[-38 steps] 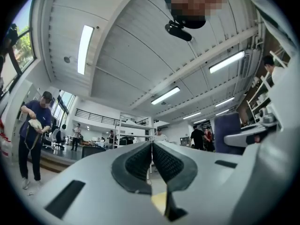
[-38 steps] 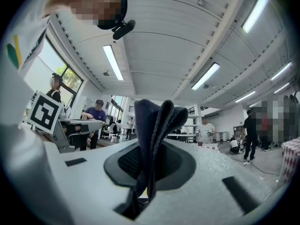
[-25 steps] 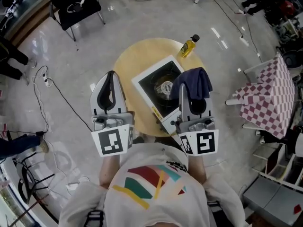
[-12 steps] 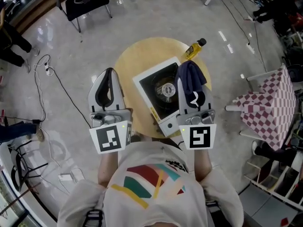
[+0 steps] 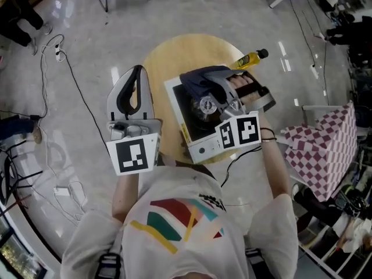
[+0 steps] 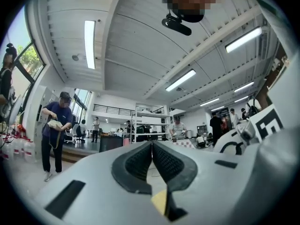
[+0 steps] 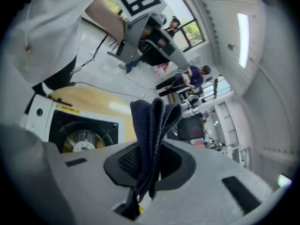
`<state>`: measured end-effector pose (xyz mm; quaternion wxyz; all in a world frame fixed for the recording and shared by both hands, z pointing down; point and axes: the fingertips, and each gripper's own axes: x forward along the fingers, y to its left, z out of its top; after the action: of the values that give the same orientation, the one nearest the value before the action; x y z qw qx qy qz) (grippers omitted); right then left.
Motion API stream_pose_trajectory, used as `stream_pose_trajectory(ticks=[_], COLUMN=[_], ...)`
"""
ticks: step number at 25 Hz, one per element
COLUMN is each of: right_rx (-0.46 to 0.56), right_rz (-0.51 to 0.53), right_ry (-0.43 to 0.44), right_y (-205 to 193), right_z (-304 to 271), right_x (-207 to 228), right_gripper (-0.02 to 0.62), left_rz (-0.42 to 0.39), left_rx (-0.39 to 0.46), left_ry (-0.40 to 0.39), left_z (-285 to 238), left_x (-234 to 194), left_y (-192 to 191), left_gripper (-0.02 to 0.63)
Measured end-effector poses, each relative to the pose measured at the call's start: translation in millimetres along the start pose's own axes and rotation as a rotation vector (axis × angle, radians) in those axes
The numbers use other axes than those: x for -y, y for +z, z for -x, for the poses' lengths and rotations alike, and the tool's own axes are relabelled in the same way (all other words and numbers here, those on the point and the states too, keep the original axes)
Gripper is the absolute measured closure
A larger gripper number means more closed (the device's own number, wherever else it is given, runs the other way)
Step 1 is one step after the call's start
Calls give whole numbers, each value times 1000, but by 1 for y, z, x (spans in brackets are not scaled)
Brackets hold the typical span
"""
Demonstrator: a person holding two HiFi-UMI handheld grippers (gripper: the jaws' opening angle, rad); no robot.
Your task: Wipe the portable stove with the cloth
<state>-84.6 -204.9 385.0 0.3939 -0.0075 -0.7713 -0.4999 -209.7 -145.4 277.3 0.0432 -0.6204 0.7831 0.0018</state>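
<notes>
One dark blue cloth (image 7: pixel 151 125) pinched between the jaws of the right gripper (image 7: pixel 147 165), folds standing past the tips. One portable stove (image 5: pixel 200 147) below the right gripper, its single burner (image 7: pixel 84 142) left of the jaws. Left gripper (image 6: pixel 151 149) pressed together, holding nothing, beside the stove at the edge of one round table (image 5: pixel 165 60). One yellow bottle (image 5: pixel 250 58) beyond the right gripper.
</notes>
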Motion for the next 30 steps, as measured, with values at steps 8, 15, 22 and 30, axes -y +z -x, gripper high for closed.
stream_pose_trajectory(ticks=[8, 15, 22, 30], right_rx=[5, 13, 6, 10], right_rz=[243, 398, 489, 498], right_ry=[337, 471, 534, 563], right_y=[-9, -5, -7, -13], right_z=[-79, -126, -145, -145], right_x=[-54, -91, -108, -112], right_gripper=[565, 565, 563, 565], left_rz=[6, 47, 59, 68], left_rx=[-87, -175, -217, -244], left_ry=[68, 134, 189, 213], left_z=[-4, 4, 12, 15], left_x=[-7, -18, -27, -27], left_y=[-44, -80, -99, -109], left_gripper=[600, 600, 600, 600])
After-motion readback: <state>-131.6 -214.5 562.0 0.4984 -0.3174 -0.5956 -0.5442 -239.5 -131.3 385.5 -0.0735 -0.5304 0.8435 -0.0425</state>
